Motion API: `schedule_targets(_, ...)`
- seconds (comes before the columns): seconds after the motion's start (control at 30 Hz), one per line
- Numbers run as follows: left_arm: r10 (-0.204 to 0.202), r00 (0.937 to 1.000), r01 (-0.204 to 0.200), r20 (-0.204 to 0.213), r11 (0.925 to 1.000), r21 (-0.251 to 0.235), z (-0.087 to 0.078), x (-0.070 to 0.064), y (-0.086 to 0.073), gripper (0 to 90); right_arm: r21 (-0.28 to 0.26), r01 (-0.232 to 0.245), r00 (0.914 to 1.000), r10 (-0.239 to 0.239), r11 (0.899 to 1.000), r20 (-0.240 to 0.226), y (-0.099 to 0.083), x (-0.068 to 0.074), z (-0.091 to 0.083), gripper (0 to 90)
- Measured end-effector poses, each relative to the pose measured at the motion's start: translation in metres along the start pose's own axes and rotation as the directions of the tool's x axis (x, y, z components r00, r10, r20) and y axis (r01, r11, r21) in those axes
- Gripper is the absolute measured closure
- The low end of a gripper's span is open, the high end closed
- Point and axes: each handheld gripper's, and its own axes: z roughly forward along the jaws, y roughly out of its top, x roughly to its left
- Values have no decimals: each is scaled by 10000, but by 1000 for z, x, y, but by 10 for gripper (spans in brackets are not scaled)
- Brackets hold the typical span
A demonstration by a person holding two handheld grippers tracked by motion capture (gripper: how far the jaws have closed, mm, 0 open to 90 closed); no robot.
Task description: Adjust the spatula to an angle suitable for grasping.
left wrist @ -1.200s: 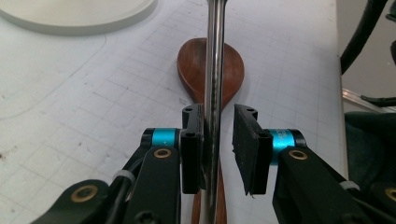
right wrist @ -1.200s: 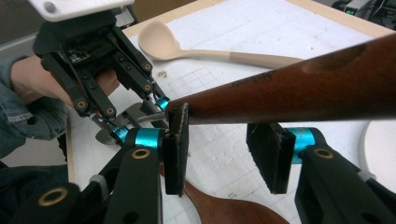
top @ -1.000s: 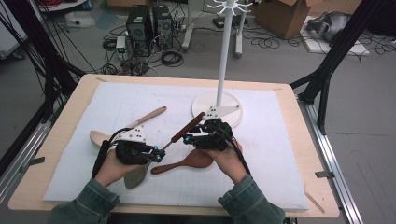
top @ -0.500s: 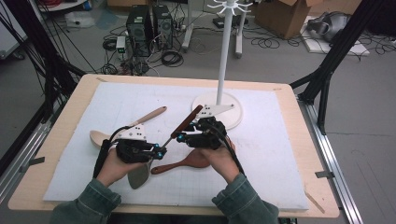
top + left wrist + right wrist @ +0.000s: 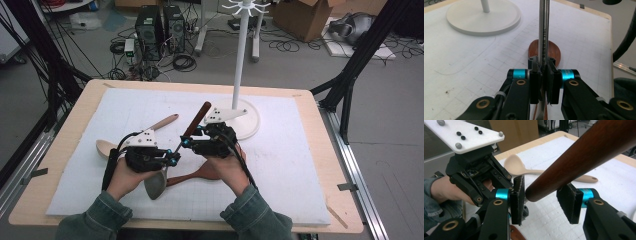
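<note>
White gridded matting [image 5: 300,165] covers the wooden table [image 5: 65,145], and at its far side stands a white rack [image 5: 239,100] with a round base and a ring of hooks at the top; cables and computer boxes crowd the floor beyond. The left gripper [image 5: 172,159] is clamped tight on the thin metal shaft of a steel spatula [image 5: 156,183], as the left gripper view shows, with the shaft [image 5: 543,32] rising straight up between the closed jaws. Its blade hangs low near the mat at the person's side and its dark wooden handle [image 5: 197,119] angles up toward the rack. The right gripper [image 5: 544,197] has its jaws spread wide, with the rounded lower end of that handle [image 5: 574,160] sitting between the pads [image 5: 518,195] and not yet pinched. A light wooden spoon [image 5: 107,146] lies on the mat to the left, and a dark reddish spoon [image 5: 200,174] lies flat under the two hands. Judging from this, the spatula is off the mat and steadied by one hand, and the handover or two-handed grip is only half made: the right jaws have yet to shut on the handle. If the spatula is bound for the rack, carrying it there and hooking it on is all still to do, and both spoons lie untouched on the mat.
</note>
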Motion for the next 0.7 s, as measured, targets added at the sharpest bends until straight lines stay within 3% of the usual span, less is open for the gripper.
schedule_targets(0.5, -18, 9999, 8, -169, 9982, -593, -5, -4, 8, 835, -413, 441, 9989, -447, 9982, -130, 16, 11, 3, 653)
schedule_targets(0.7, -78, 9997, 58, -244, 9967, -809, -6, -5, 10, 834, -627, 411, 9989, -423, 9972, -182, 20, 13, 4, 672)
